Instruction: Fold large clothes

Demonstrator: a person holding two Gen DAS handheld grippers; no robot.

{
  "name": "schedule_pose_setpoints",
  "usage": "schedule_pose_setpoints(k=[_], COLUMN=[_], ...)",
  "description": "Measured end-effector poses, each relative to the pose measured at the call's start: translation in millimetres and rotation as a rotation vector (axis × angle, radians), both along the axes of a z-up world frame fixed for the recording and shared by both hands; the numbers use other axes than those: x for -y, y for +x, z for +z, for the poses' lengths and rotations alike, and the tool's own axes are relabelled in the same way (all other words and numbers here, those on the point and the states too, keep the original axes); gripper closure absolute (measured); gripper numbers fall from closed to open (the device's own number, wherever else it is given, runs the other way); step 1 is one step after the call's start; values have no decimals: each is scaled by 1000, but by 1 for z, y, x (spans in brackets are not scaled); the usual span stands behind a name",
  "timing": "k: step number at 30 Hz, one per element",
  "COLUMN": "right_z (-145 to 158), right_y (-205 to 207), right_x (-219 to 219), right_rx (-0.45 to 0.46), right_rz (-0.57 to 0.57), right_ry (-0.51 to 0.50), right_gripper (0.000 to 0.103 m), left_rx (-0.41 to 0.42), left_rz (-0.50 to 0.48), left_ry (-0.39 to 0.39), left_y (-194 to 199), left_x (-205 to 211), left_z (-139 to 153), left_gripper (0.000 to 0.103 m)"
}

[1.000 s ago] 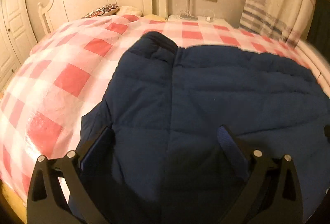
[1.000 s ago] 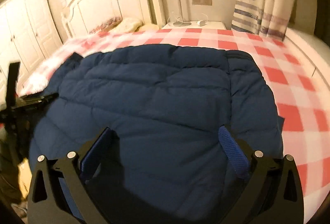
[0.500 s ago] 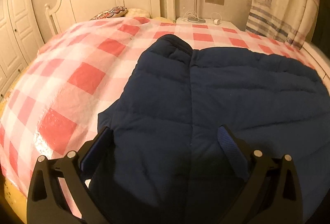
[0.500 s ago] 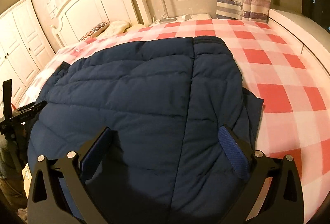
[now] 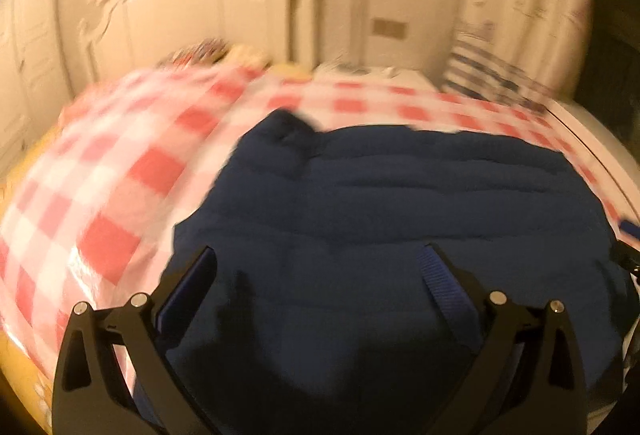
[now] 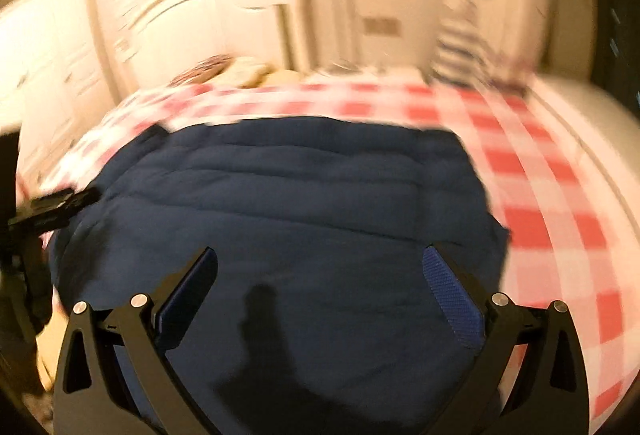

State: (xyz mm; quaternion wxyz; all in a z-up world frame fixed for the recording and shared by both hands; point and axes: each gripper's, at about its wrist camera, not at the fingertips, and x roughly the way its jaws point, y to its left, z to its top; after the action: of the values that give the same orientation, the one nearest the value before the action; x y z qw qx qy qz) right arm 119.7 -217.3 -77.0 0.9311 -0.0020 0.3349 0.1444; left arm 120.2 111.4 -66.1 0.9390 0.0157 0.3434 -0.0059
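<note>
A navy quilted jacket (image 5: pixel 400 203) lies spread flat on a red-and-white checked bedspread (image 5: pixel 120 175), seen in both blurred wrist views. My left gripper (image 5: pixel 318 267) hovers open above the jacket's near left part, with nothing between its blue-padded fingers. My right gripper (image 6: pixel 320 269) hovers open over the jacket (image 6: pixel 300 203) near its right part, also holding nothing. The left gripper's black frame (image 6: pixel 52 209) shows at the left edge of the right wrist view, beside the jacket's left edge.
A white headboard (image 5: pixel 192 15) and pillows (image 6: pixel 240 69) stand at the far end of the bed. A nightstand and wall socket (image 5: pixel 390 29) sit behind, a striped curtain (image 5: pixel 500 47) at right. White wardrobe doors (image 6: pixel 52 55) line the left. Bedspread (image 6: pixel 560 195) lies bare right of the jacket.
Both cameras have swung and pulled back fast, blurring the views. The jacket now sits more centred under each gripper. Both grippers stay open and the jacket lies as before.
</note>
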Motion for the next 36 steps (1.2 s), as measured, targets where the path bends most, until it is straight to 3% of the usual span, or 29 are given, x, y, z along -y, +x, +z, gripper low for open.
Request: schedule_pose_setpoints(k=[4, 6, 8, 13, 16, 18, 21, 24, 28, 36], right_z=[-9, -34, -45, -40, -24, -17, -26, -54, -61, -62], right_y=[-15, -15, -19, -18, -22, -19, -14, -13, -11, -13], right_x=[-60, -82, -85, -83, -65, -37, 11, 46, 46, 49], right_rx=[15, -13, 39, -4, 15, 21, -25, -69, -67, -64], right_rz=[164, 180, 174, 186, 126, 53, -74, -50, -37, -29], right_ry=[-131, -195, -203, -225, -245, -200, -142, 49, 71, 82], right_gripper=[5, 4, 4, 5, 5, 5, 5, 4, 4, 4], left_rx=[-31, -31, 20, -23, 27, 39, -13, -45, -42, -36], left_rz=[-135, -112, -112, -135, -61, 6, 102, 69, 70, 59], left_ry=[107, 162, 198, 174, 178, 150, 86, -34, 26, 18], left_y=[-11, -10, -13, -13, -21, -24, -18, -13, -9, -11], left_x=[56, 69, 74, 68, 35, 7, -37, -60, -49, -58], left_z=[-20, -41, -52, -45, -31, -27, -38, -55, -59, -62], left_gripper=[2, 2, 2, 2, 2, 2, 2, 2, 2, 2])
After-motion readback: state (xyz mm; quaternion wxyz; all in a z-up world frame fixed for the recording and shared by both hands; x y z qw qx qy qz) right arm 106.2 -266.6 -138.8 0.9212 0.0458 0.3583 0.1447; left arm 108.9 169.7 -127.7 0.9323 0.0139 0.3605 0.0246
